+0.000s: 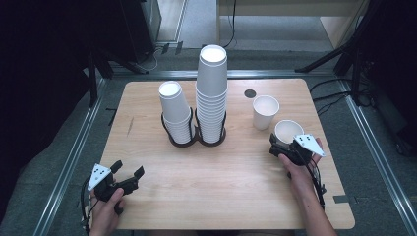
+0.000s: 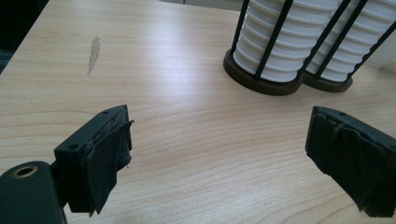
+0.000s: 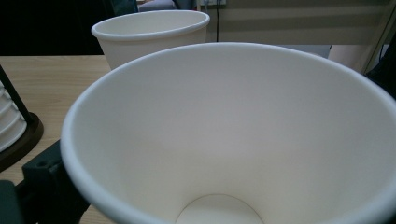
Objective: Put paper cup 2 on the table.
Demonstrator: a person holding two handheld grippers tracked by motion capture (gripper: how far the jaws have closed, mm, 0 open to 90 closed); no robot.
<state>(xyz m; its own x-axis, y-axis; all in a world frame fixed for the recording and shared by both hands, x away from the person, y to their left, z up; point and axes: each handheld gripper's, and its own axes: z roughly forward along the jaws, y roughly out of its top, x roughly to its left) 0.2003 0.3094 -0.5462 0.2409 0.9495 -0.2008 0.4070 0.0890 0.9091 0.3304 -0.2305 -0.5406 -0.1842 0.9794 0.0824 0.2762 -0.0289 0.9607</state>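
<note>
Two stacks of white paper cups stand in a black wire holder (image 1: 196,140) at mid-table: a tall stack (image 1: 212,93) and a shorter one (image 1: 175,110). Two single cups stand upright at the right, the far cup (image 1: 265,110) and the near cup (image 1: 288,129). My right gripper (image 1: 286,141) reaches around the near cup (image 3: 224,140), its jaws spread wide at either side and the round rim undistorted. The far cup (image 3: 149,32) stands just behind it. My left gripper (image 1: 129,168) rests at the front left, open and empty (image 2: 219,144), pointing toward the holder's base (image 2: 261,84).
The wooden table (image 1: 221,196) has rounded corners and a pale scuff (image 2: 95,53) at its left. A small dark disc (image 1: 250,93) lies near the far edge. Black stand legs and cables run across the floor around the table.
</note>
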